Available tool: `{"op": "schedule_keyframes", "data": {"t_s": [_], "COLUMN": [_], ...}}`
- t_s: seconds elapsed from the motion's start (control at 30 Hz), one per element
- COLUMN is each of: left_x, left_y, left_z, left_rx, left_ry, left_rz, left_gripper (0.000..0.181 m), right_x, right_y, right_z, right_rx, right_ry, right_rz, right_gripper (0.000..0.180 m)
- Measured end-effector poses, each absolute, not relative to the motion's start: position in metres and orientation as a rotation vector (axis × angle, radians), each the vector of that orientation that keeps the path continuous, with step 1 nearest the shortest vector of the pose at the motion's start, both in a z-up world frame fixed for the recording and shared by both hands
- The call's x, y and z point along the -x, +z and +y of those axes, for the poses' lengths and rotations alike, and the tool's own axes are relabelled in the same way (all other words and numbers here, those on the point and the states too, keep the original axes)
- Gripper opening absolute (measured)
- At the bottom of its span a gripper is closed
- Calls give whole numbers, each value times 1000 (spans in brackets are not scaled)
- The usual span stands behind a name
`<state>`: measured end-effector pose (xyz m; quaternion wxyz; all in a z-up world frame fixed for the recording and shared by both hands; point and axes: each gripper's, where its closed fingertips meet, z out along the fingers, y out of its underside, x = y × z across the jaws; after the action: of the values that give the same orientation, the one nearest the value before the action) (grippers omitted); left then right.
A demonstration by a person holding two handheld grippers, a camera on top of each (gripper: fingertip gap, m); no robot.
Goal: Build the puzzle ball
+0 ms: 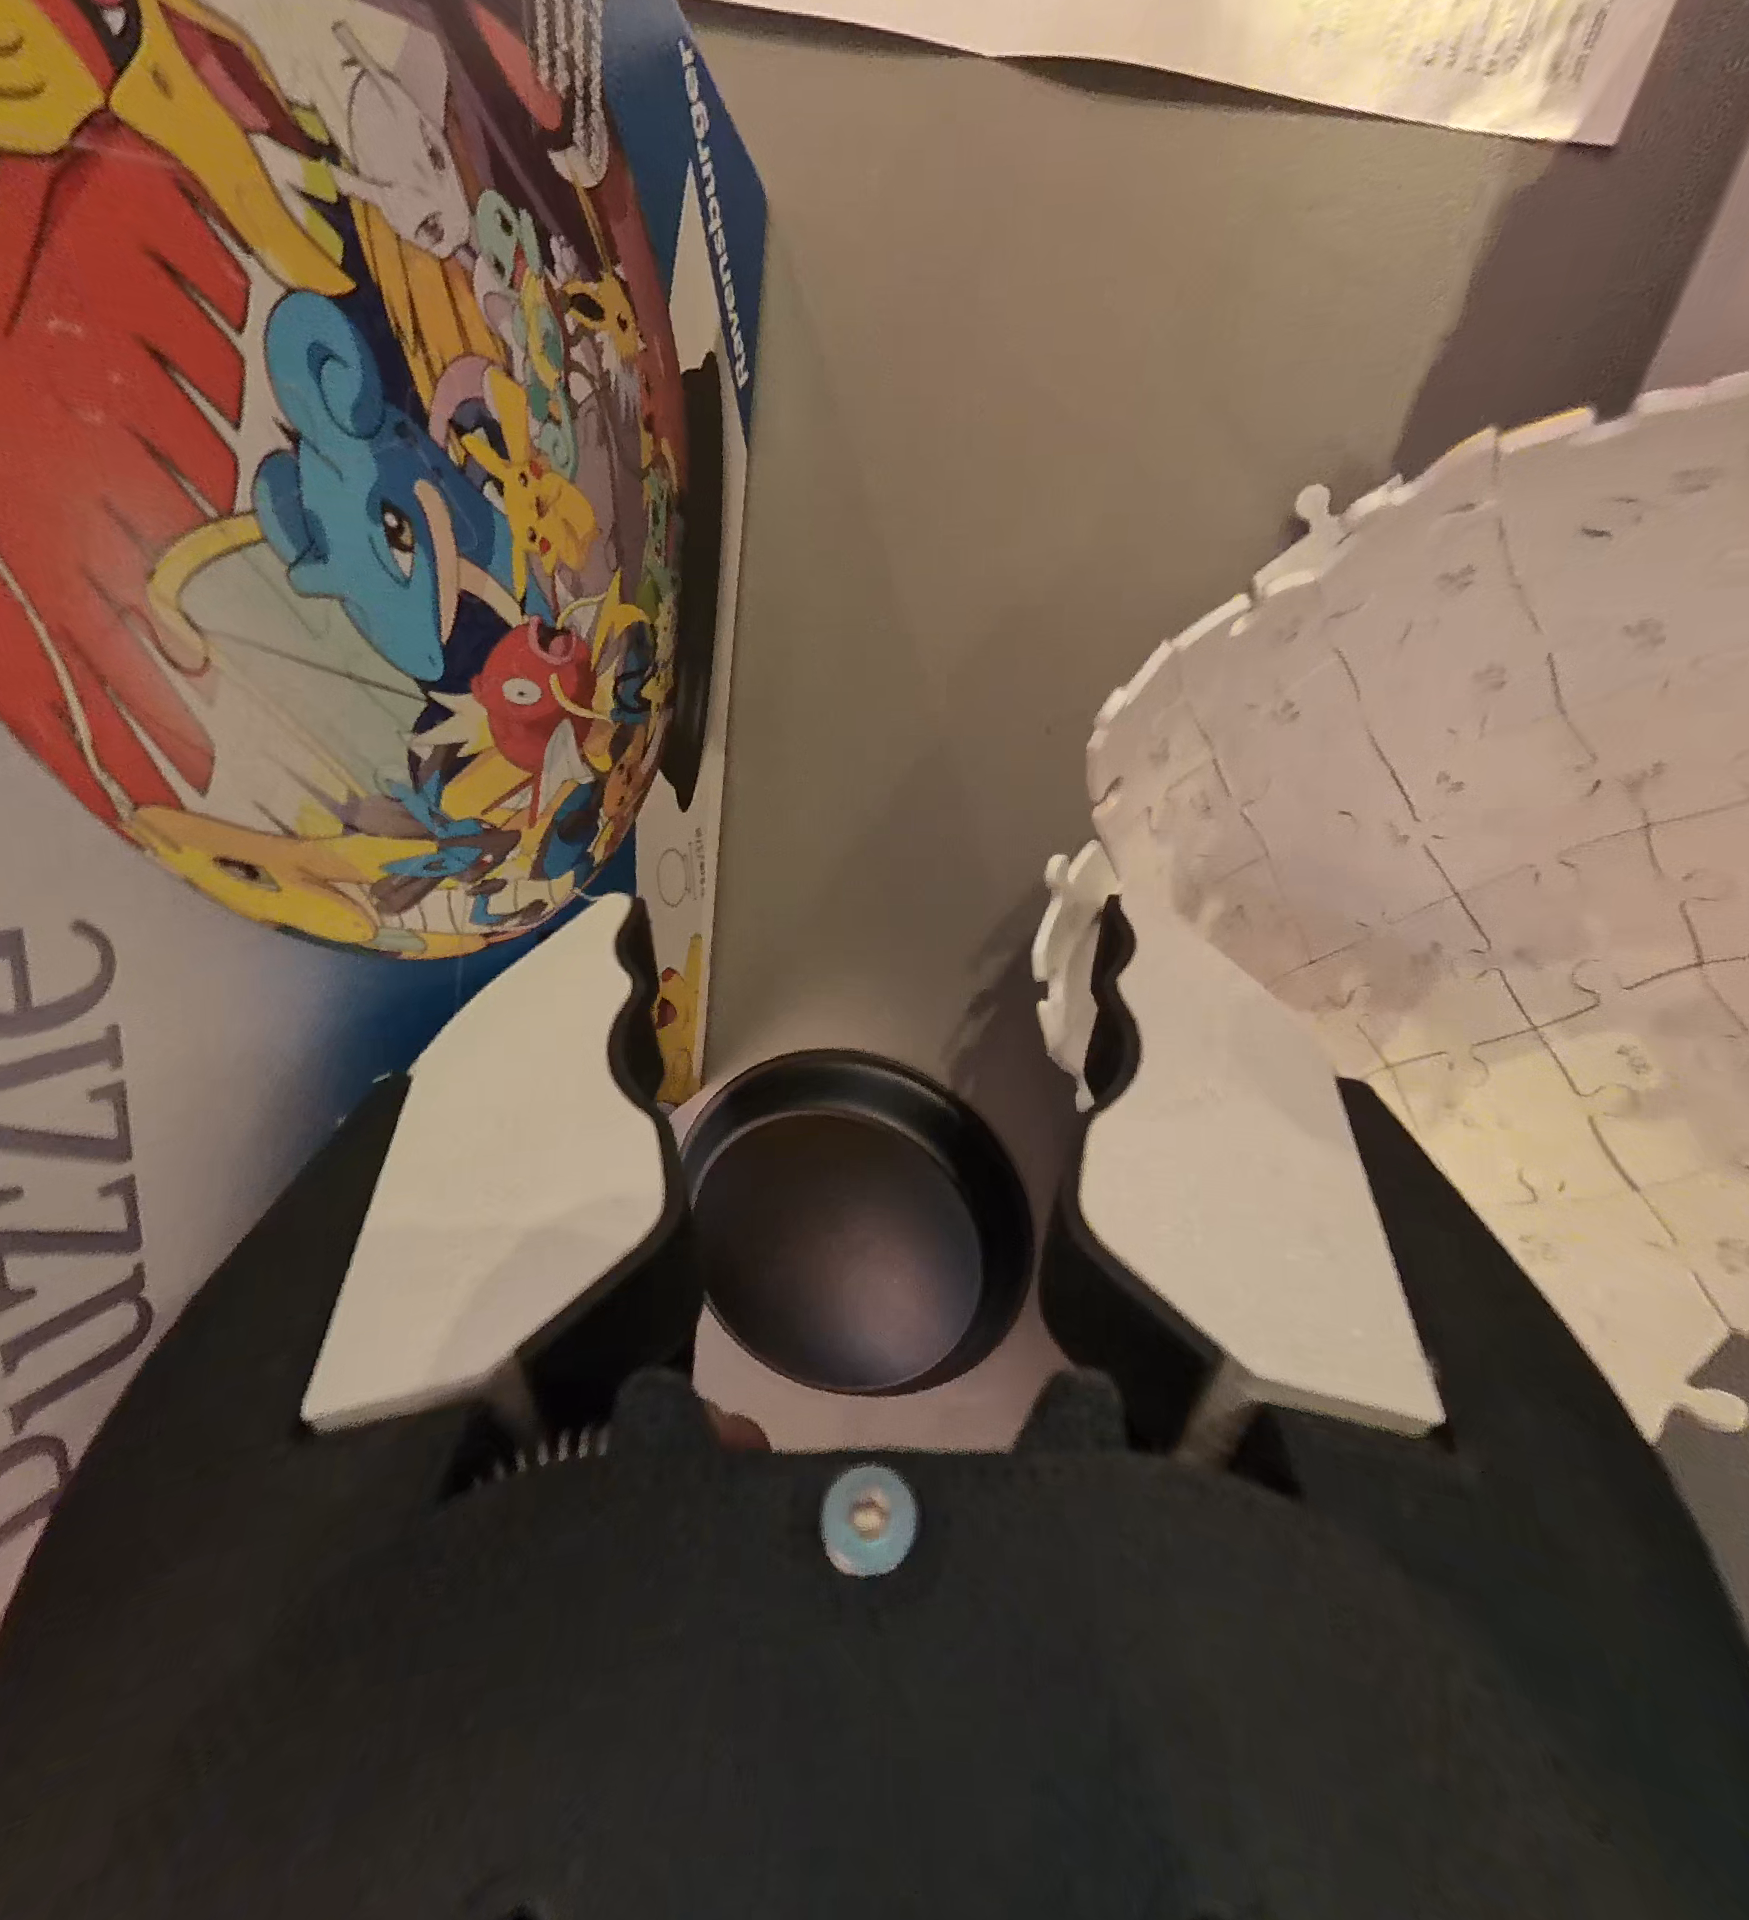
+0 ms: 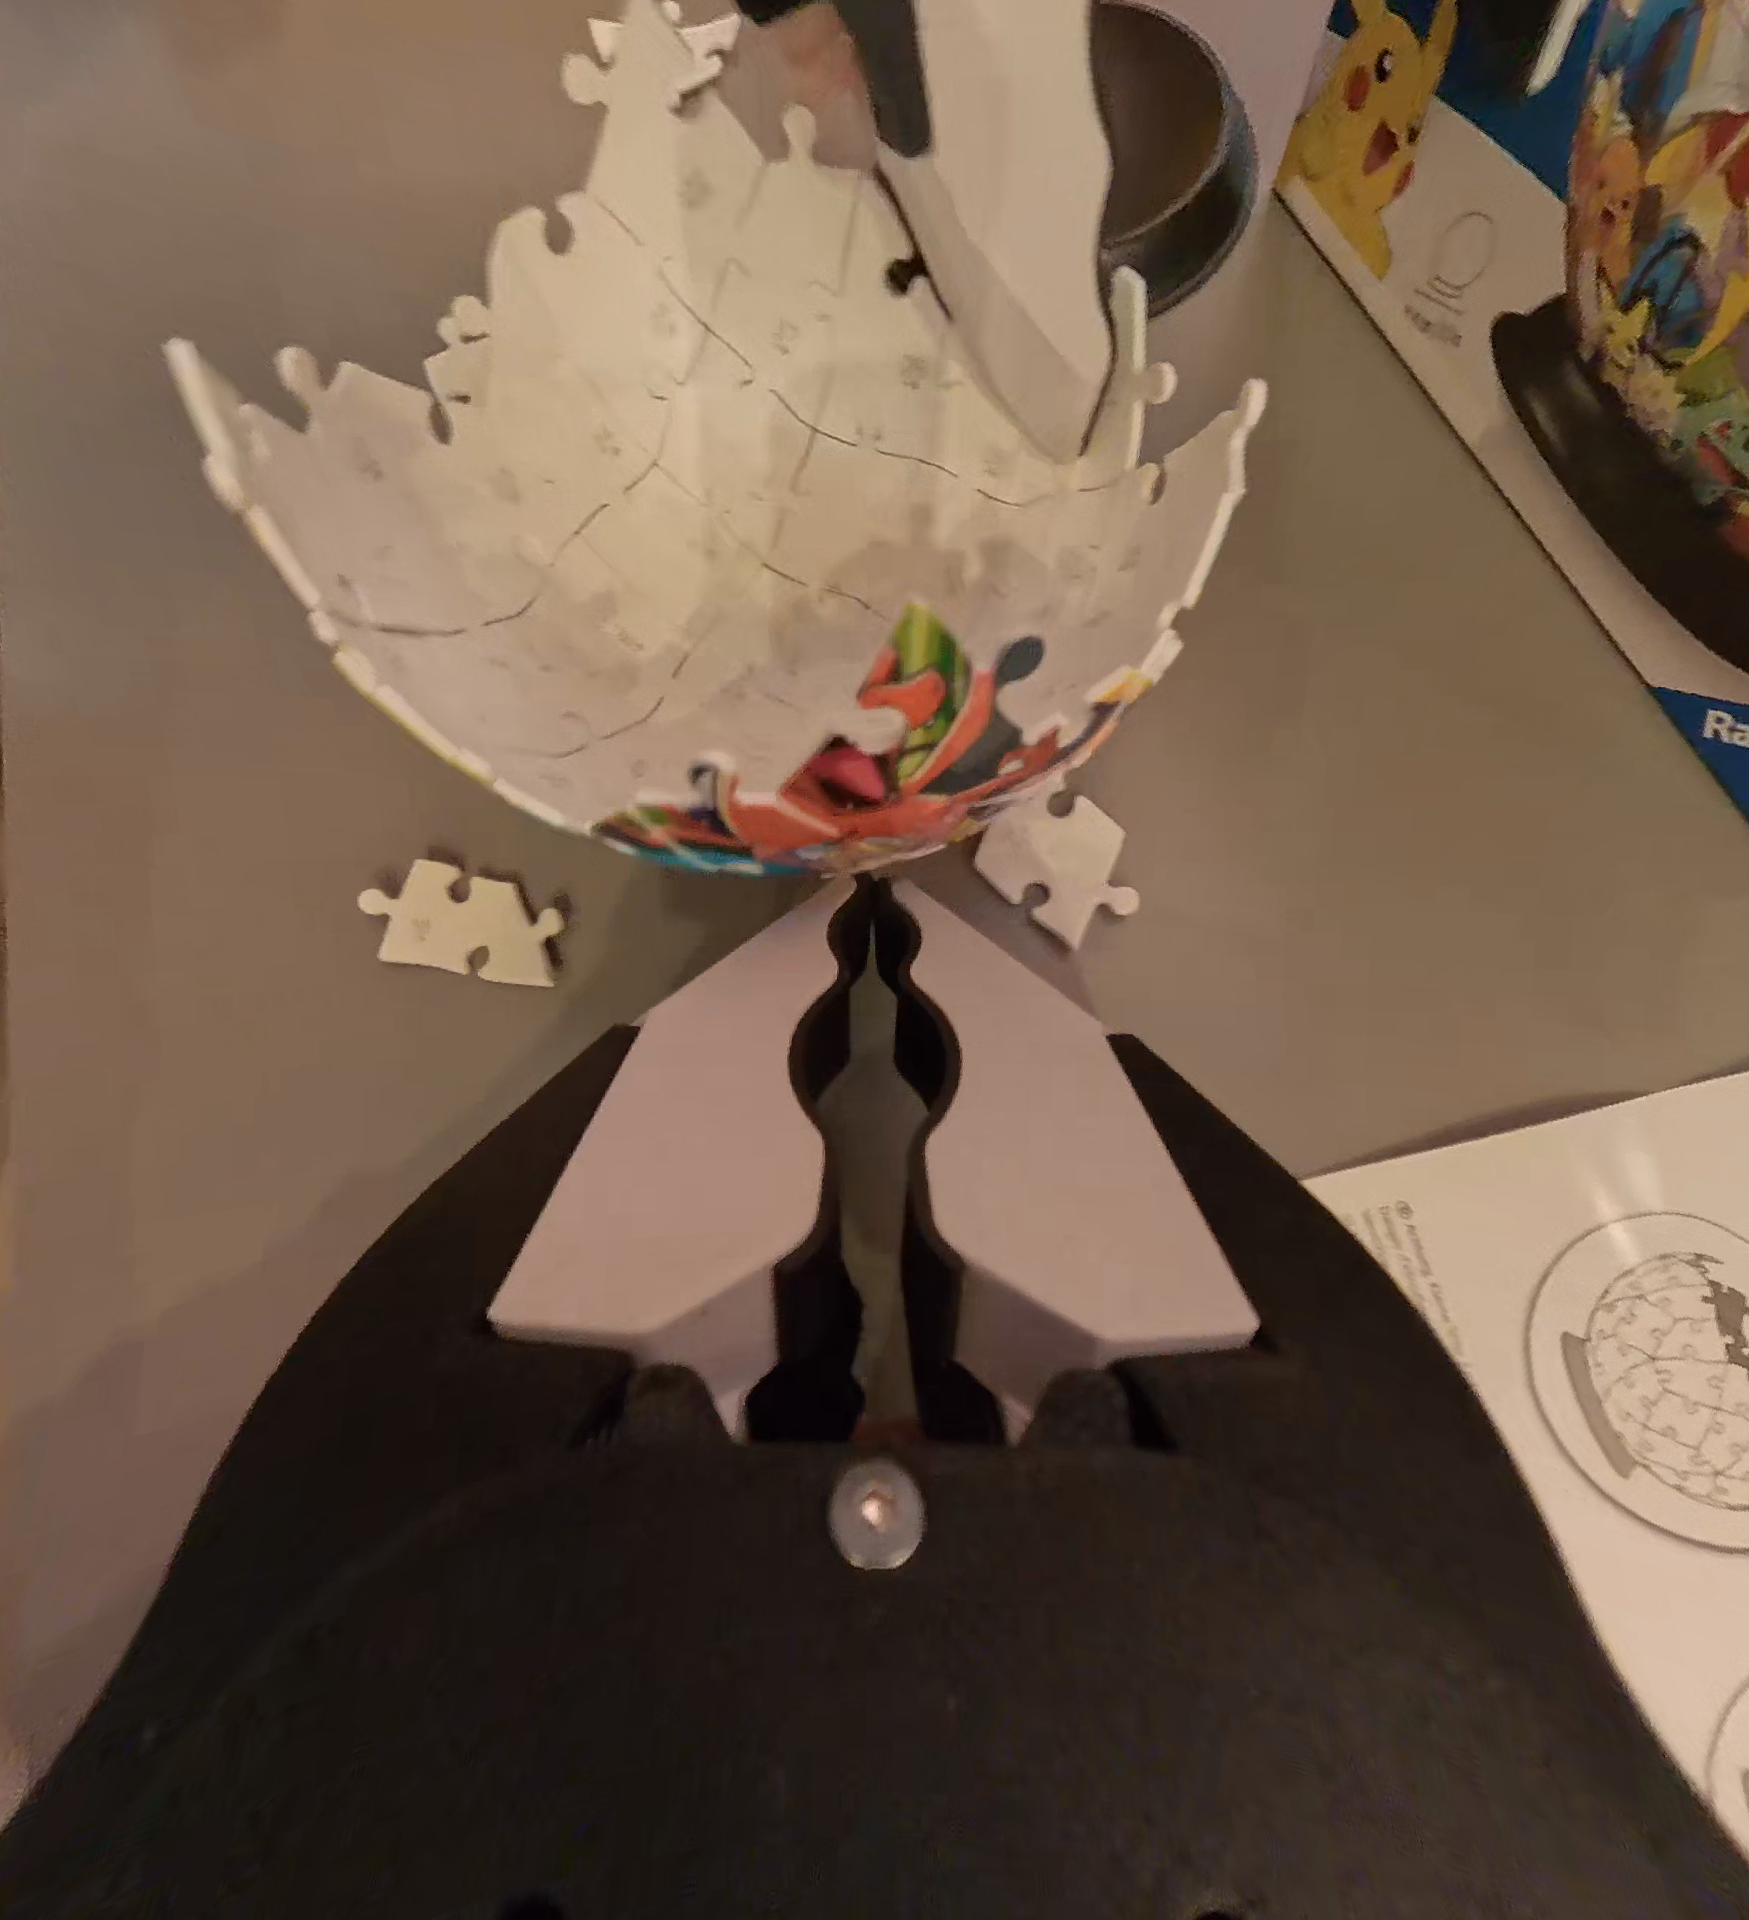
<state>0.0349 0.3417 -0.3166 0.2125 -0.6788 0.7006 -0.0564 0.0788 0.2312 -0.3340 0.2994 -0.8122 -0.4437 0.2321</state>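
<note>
The half-built puzzle ball (image 2: 704, 540) is an open white shell with colourful print on its lower outside. My right gripper (image 2: 868, 902) is shut, its tips pinching the shell's lower edge. My left gripper (image 1: 870, 956) is open with its fingers wide apart. A white puzzle piece (image 1: 1062, 966) rests against its right fingertip, at the shell's (image 1: 1524, 831) rim. In the right wrist view, one left finger (image 2: 995, 260) reaches into the shell beside that piece (image 2: 1124, 343). The black stand ring (image 1: 849, 1216) lies between the left fingers, on the table.
Two loose white pieces (image 2: 465, 925) (image 2: 1057, 873) lie on the grey table near the right fingertips. The colourful puzzle box (image 1: 278, 468) (image 2: 1628, 364) lies nearby. An instruction sheet (image 2: 1628, 1403) lies at the right. Another paper (image 1: 1265, 62) lies at the far edge.
</note>
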Motion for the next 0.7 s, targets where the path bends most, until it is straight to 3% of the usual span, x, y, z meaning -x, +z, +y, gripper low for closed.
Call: {"op": "schedule_keyframes", "data": {"t_s": [0.03, 0.27, 0.57, 0.7], "left_x": [-34, -37, -29, -19], "left_y": [-317, -321, -308, -298], "left_z": [342, 338, 332, 330], "left_rx": [1879, 1856, 1860, 1894], "left_ry": [-151, -134, -153, -170], "left_rz": [1955, 2014, 1971, 1883], "left_gripper": [80, 81, 81, 81], "right_x": [-75, -53, -107, -108], "right_y": [-334, -333, -332, -339], "right_z": [228, 203, 244, 260], "right_rx": [2152, 2123, 2195, 2167], "right_ry": [626, 654, 481, 428], "right_rz": [-1187, -1257, -1109, -1181], "right_gripper": [0, 0, 37, 38]}}
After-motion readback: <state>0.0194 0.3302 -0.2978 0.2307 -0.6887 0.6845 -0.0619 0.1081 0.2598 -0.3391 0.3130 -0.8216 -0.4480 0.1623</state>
